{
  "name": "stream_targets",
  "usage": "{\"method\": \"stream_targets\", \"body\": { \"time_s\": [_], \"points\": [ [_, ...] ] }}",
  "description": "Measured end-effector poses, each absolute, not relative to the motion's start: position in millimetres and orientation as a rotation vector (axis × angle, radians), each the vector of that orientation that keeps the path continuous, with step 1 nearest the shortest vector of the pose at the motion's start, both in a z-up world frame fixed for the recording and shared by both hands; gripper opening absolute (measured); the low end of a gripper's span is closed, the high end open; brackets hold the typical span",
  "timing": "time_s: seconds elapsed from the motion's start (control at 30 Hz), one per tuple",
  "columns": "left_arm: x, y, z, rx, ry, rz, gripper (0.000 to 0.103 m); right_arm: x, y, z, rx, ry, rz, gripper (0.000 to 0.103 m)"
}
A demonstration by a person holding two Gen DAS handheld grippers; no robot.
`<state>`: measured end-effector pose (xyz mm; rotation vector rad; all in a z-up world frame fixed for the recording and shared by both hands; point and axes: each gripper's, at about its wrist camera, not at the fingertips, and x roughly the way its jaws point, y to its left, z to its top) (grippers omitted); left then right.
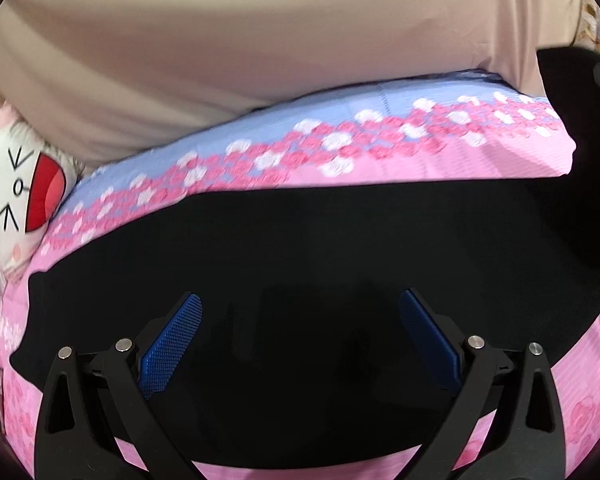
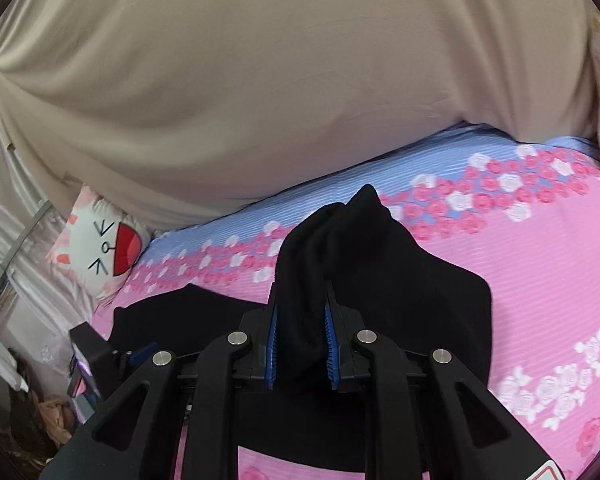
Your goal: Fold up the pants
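Observation:
Black pants [image 1: 300,248] lie spread on a pink and blue flowered bedsheet [image 1: 380,148]. My left gripper [image 1: 300,320] hovers just above the dark cloth, open, its blue pads [image 1: 176,332] wide apart with nothing between them. In the right wrist view my right gripper [image 2: 302,344] is shut on a bunched fold of the black pants [image 2: 380,272], lifted so the cloth peaks above the fingers and drapes down to the sheet [image 2: 520,260]. The left gripper [image 2: 138,354] shows at the lower left of that view, at the pants' edge.
A beige cloth [image 1: 260,40] hangs across the far side of the bed [image 2: 260,80]. A white cartoon-face pillow [image 1: 20,192] lies at the left end [image 2: 100,244]. Pale curtain and clutter [image 2: 20,280] stand beyond the bed's left edge.

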<state>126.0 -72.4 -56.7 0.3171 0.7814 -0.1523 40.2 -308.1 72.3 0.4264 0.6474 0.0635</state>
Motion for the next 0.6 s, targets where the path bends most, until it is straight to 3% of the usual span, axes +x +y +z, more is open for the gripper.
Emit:
{"method": "stream_targets", "body": {
  "time_s": [0.6],
  "points": [
    [130.0, 47.7, -73.6, 0.172, 0.848, -0.007, 0.097, 147.6, -119.8, 25.0, 0.297, 0.848, 0.384, 0.018]
  ]
}}
